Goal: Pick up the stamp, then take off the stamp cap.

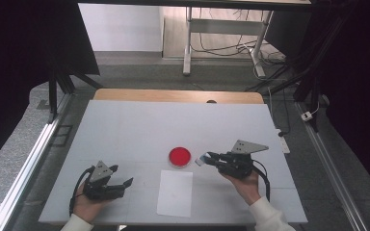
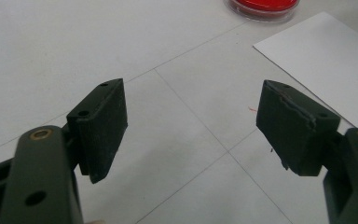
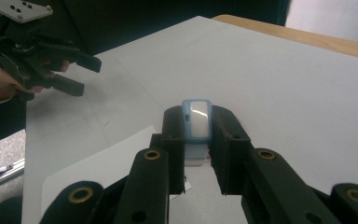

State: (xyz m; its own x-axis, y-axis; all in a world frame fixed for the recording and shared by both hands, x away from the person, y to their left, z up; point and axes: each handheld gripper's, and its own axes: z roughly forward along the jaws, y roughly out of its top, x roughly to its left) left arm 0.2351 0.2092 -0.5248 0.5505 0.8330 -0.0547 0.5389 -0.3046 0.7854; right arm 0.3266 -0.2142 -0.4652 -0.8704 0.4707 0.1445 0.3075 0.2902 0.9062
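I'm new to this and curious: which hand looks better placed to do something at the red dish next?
Probably the right. The right gripper is shut on a small blue-and-white stamp-like object, just beside the red dish. The left gripper is open, holds nothing, and sits farther away.

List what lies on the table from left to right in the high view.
Left hand-held gripper → sheet of white paper → right hand-held gripper, shut on a small blue and white object. The red dish overlaps the paper's span, so it is omitted.
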